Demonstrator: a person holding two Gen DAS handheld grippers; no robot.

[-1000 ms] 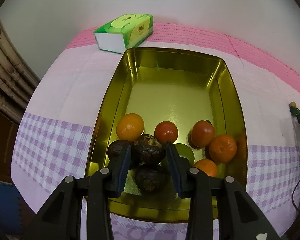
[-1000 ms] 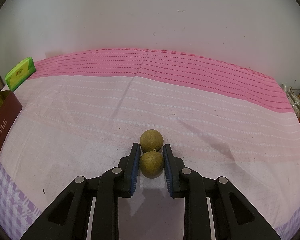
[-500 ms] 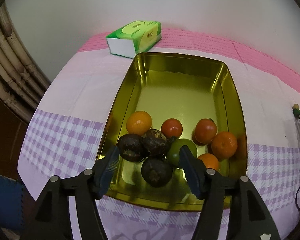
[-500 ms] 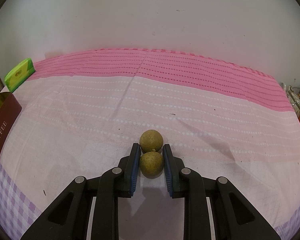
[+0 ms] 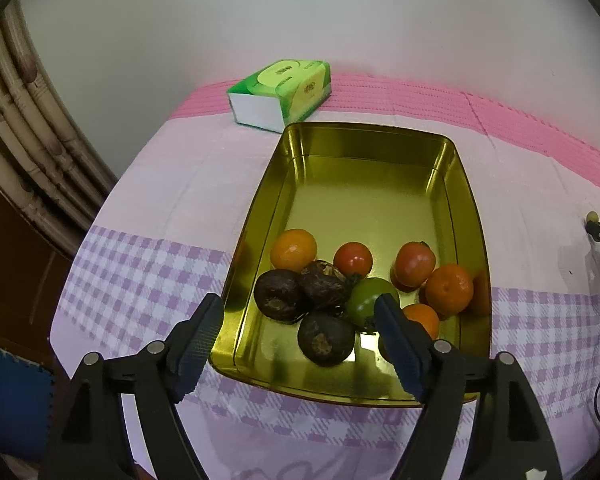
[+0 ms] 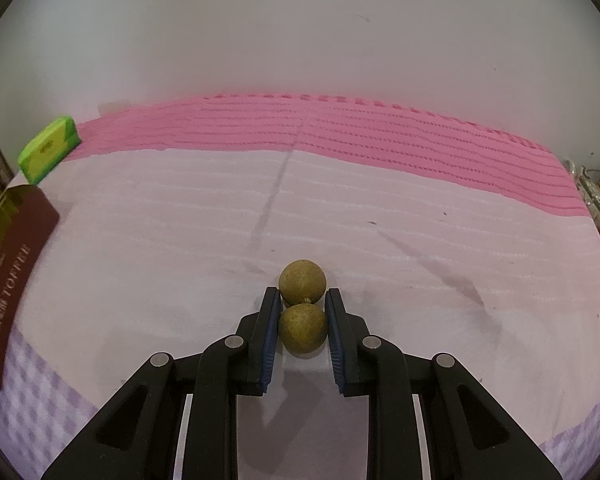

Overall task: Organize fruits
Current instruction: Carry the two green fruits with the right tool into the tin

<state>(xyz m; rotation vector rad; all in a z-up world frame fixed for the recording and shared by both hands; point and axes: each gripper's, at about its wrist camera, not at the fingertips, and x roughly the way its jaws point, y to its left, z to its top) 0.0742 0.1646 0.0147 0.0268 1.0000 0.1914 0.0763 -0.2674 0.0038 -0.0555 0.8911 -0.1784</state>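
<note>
Left tool above near end of gold tin tray, jaws opening, pads clear of all fruit, nothing gripped. Right tool closed on near brown-green round fruit, pads pressing both sides, fruit resting on the cloth-covered bench.

Second brown-green round fruit directly beyond the held one, touching it, outside the pads; pair lined up along the right tool's axis. Count: two.

Tray rectangular, long axis running away from left camera toward the wall, far half bare. Fruit clustered in near half:
- dark brown wrinkled fruits, three: left, middle, nearest; all bunched and touching
- orange citrus, three: far left, right, a smaller one partly hidden behind right finger
- red round fruits, two: centre, right
- green round fruit, one, partly behind right finger

Green tissue pack beyond tray's far left corner, just beside it, long axis slanted to tray; printing too small to read. Tray's outer wall maroon in right wrist view, lettered "TOFFEE" along its length; smaller characters beneath illegible.

Cloth: pink band at the wall, pale middle, lilac check nearest
</note>
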